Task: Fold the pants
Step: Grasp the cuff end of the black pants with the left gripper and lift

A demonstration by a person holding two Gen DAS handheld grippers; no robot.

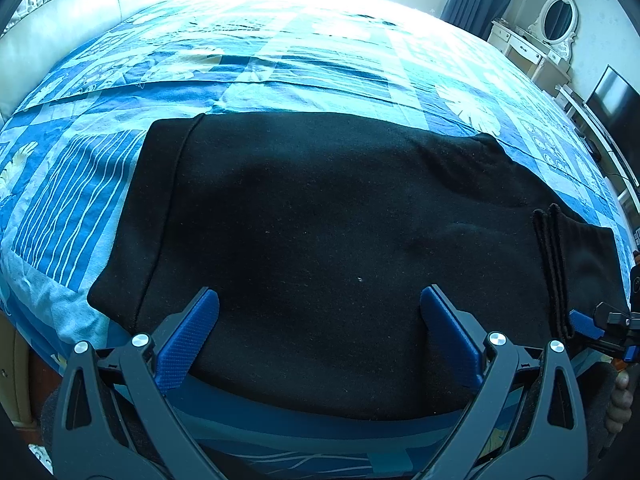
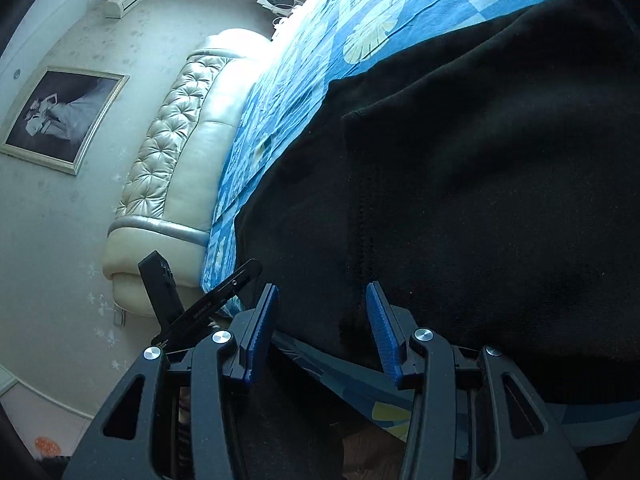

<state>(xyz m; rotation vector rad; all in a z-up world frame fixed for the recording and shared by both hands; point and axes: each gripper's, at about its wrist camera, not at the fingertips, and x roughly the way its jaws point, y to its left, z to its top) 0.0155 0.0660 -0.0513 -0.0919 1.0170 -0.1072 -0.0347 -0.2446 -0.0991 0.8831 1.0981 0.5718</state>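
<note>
Black pants (image 1: 320, 240) lie folded in a flat block on the blue patterned bed sheet (image 1: 280, 68), near the bed's front edge. My left gripper (image 1: 319, 320) is open, its blue fingers spread wide over the near edge of the pants. At the right end a folded hem edge (image 1: 554, 272) shows. My right gripper (image 1: 588, 322) is at that end. In the right wrist view the right gripper (image 2: 322, 324) is open, fingers either side of a seam edge (image 2: 360, 220) of the pants (image 2: 480, 200), not closed on it.
A cream tufted headboard (image 2: 176, 148) stands at the bed's left end. A white dresser with an oval mirror (image 1: 556, 16) and a dark screen (image 1: 612, 100) stand to the right. A framed picture (image 2: 60, 120) hangs on the wall.
</note>
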